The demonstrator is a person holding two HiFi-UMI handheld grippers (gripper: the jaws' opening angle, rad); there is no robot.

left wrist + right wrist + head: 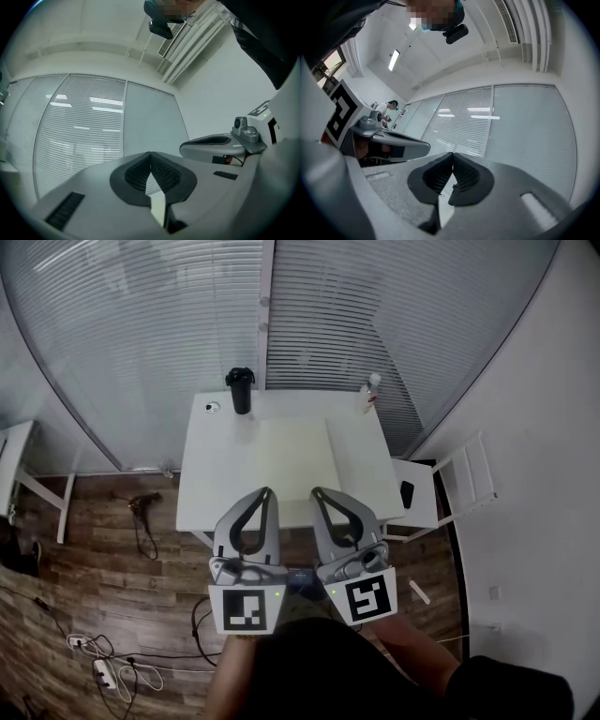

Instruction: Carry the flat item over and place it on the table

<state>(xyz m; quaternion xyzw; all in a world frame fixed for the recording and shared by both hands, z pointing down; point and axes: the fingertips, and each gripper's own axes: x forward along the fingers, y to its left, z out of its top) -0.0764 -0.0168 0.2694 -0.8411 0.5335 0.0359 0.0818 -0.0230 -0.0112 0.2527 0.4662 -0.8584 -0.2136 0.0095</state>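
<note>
Tongs closed, empty: left tongs (268, 491), right tongs (316, 491); flat sheet (295, 456) lies on table (202, 479).

Matt white table (214, 479), wood-grain floor (94, 549)

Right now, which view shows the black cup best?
Head view: the cup stands in full at the table's far edge. Both gripper views look up at blinds and ceiling; neither shows the cup.
</note>
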